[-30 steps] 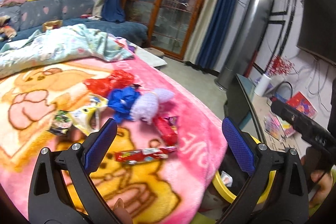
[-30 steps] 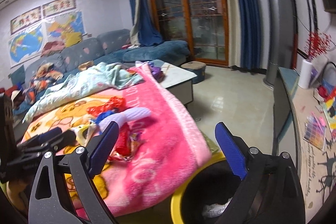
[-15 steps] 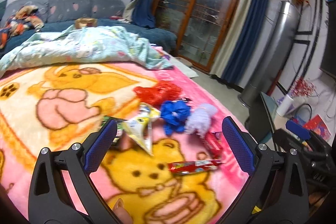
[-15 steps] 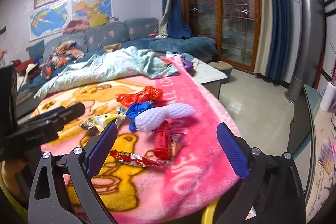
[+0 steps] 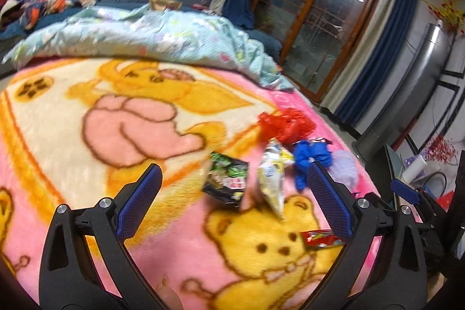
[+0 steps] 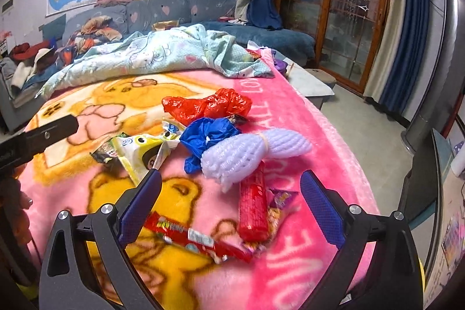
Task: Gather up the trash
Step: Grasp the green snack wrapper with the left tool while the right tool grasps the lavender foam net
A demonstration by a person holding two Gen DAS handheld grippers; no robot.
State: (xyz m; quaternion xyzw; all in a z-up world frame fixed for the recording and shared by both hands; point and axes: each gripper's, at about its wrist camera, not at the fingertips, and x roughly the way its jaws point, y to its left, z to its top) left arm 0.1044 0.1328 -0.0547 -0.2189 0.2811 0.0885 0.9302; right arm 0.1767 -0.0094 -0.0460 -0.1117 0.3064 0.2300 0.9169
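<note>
Trash lies on a pink bear blanket (image 6: 290, 118): a red plastic bag (image 6: 209, 103), a blue bag (image 6: 207, 135), a white foam net (image 6: 250, 153), a red tube wrapper (image 6: 253, 208), a long red candy wrapper (image 6: 197, 240), a yellow snack bag (image 6: 142, 153) and a dark green packet (image 5: 228, 182). My right gripper (image 6: 231, 205) is open and empty, just above the red tube wrapper. My left gripper (image 5: 232, 202) is open and empty, near the green packet and the yellow snack bag (image 5: 271, 179). The red bag (image 5: 283, 125) and blue bag (image 5: 311, 159) lie beyond it.
A light blue quilt (image 6: 162, 54) is bunched at the far side of the blanket. A sofa with clothes (image 6: 116, 19) stands behind. A yellow bin rim (image 6: 421, 272) shows at the lower right. Tiled floor (image 6: 366, 124) and glass doors (image 6: 334, 5) are to the right.
Both grippers have swung left, away from the yellow bin and over the blanket, closer to the trash pile. Both stay open and empty.
</note>
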